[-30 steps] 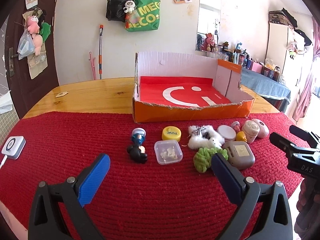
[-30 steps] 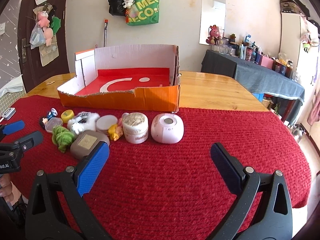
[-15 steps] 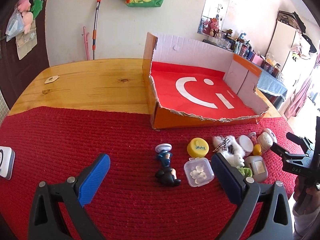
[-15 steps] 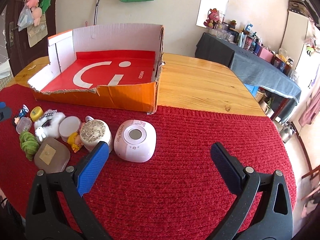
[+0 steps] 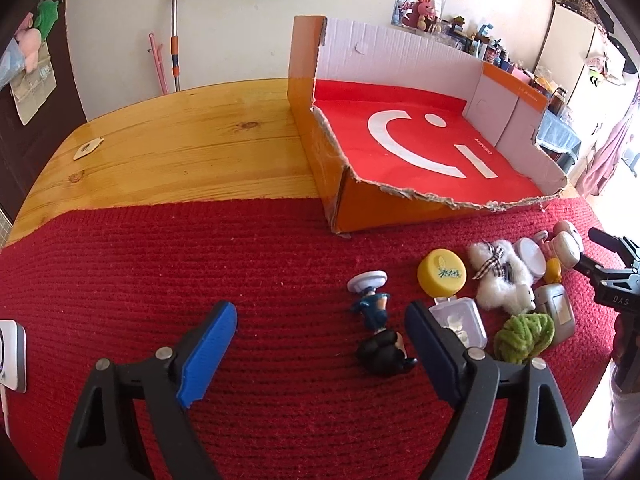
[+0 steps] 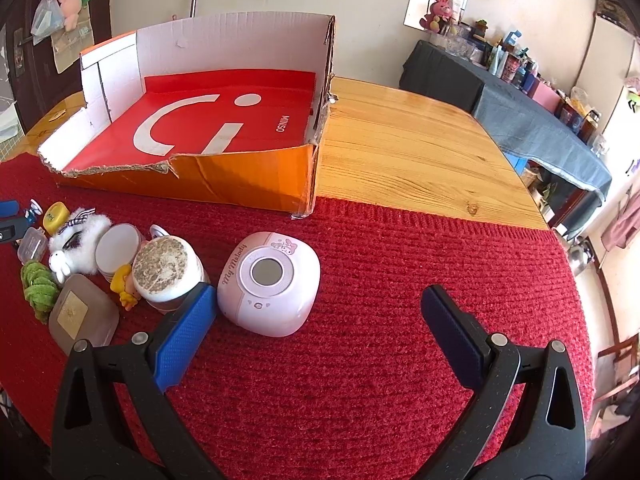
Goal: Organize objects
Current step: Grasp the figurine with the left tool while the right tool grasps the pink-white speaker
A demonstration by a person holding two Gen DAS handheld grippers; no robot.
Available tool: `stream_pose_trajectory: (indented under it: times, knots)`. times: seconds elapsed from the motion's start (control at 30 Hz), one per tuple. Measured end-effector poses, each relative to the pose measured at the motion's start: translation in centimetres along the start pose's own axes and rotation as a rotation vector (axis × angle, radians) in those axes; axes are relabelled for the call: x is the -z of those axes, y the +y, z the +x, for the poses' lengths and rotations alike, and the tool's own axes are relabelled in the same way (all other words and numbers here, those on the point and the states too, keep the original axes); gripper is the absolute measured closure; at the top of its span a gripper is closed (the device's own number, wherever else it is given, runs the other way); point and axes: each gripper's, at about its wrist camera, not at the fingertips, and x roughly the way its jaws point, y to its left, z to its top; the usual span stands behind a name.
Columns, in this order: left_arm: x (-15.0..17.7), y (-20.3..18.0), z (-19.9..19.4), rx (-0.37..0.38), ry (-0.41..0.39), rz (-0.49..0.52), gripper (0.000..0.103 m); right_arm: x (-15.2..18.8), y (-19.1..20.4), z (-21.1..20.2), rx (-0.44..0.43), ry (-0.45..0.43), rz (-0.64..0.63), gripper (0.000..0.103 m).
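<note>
An open orange cardboard box (image 5: 400,208) with a red floor lies on the table; it also shows in the right wrist view (image 6: 240,176). Small objects sit in a row on the red mat in front of it. My left gripper (image 5: 320,328) is open, low over the mat, with a small blue figurine (image 5: 374,320) lying just inside its right finger. A yellow cap (image 5: 441,273), a clear box (image 5: 460,322), a white plush (image 5: 500,276) and a green yarn ball (image 5: 522,334) lie to the right. My right gripper (image 6: 316,312) is open, just behind a pink speaker (image 6: 270,282).
A round jar (image 6: 164,270), a grey square case (image 6: 80,318), a white disc (image 6: 118,246) and a small yellow toy (image 6: 124,286) crowd left of the speaker. A white device (image 5: 12,354) lies at the mat's left edge. Bare wooden table (image 6: 400,152) lies right of the box.
Both grippers have moved forward and down toward the row of objects. The left one has neared the figurine, the right one the pink speaker. Both stay open.
</note>
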Motion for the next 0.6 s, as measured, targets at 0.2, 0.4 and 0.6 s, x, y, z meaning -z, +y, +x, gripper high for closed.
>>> stream_pose_trajectory:
  times: [0.2,0.4,0.6]
  knots:
    - [0.5,-0.9,-0.2,-0.011,-0.029,0.06,0.035,-0.1,0.1,0.5,-0.055,0.009,0.007,0.025]
    - [1.1,-2.1,-0.7,0.022,-0.065,0.092,0.067,0.0,0.4,0.4,-0.105,-0.008,0.013,0.048]
    - [1.6,-2.7,-1.0,0.018,-0.096,0.085,0.078,0.3,-0.1,-0.2,-0.136,-0.038,0.034,0.049]
